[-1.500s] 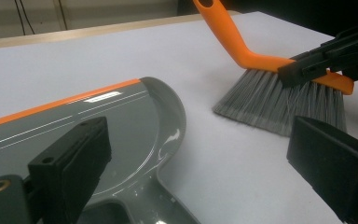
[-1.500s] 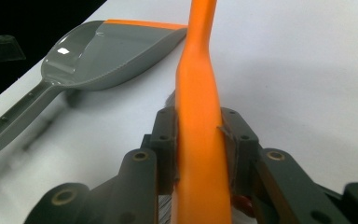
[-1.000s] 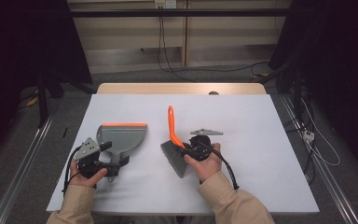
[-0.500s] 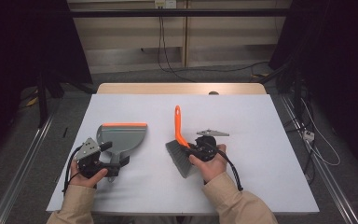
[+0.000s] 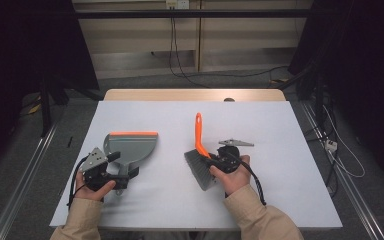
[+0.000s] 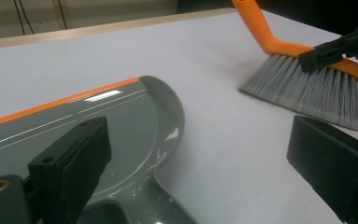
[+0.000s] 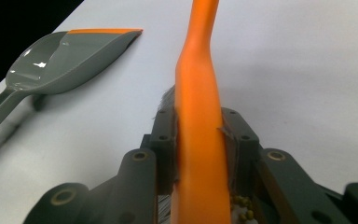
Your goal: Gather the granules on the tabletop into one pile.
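A grey dustpan with an orange lip lies flat on the white table, left of centre. My left gripper sits at its handle end, open, with the jaws standing wide on either side of the pan's neck and not touching it. The pan's bowl spreads out ahead of them. My right gripper is shut on a brush with an orange handle and grey bristles. Both pads press on the orange spine, the handle points away from me, and the bristles rest on the table.
A wooden strip borders the table's far edge. Cables trail over the floor beyond it. Metal rails run along the floor on both sides. Bare tabletop lies between dustpan and brush and to the right of the brush.
The brush in my right gripper has shifted a little to the right, and its handle has swung from leaning left to nearly straight away from me. The left gripper and dustpan have stayed put.
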Demonstrator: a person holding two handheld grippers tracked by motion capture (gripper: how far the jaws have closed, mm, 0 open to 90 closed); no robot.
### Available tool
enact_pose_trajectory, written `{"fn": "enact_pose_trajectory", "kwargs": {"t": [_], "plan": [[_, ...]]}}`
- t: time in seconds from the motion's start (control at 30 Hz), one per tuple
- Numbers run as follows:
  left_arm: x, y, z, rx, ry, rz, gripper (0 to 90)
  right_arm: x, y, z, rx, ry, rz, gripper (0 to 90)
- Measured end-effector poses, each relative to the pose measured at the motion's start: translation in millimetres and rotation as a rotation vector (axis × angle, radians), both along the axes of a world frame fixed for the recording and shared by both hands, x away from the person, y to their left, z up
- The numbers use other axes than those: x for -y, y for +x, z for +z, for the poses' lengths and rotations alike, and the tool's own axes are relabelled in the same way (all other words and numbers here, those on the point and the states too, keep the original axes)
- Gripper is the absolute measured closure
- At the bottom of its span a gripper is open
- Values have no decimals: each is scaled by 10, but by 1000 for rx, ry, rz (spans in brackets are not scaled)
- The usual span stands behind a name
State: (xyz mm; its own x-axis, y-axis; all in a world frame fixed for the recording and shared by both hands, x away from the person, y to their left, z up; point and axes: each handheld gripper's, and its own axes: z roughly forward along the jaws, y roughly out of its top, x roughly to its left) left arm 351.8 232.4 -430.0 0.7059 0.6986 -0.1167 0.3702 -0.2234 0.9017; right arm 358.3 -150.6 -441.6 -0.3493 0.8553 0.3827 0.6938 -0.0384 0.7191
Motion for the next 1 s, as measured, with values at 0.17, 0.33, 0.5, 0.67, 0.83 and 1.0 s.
{"fn": "enact_pose_trajectory", "kwargs": {"t": [0.17,0.33,0.5,0.67,0.83,1.0], "plan": [[2,2,1,0,2,-1,59,54,-9,-1,2,-4,-8,697],[1,3,1,1,0,1,59,87,-16,4,-1,-6,-11,697],[2,1,1,0,0,-1,59,120,-18,8,-2,-9,-16,697],[2,1,1,0,1,0,59,156,-14,13,-2,-14,-20,696],[6,1,-2,-2,4,-1,59,198,-18,12,-6,-11,-28,696],[9,3,-5,-3,3,-1,59,225,-24,11,-5,-10,-31,696]]}}
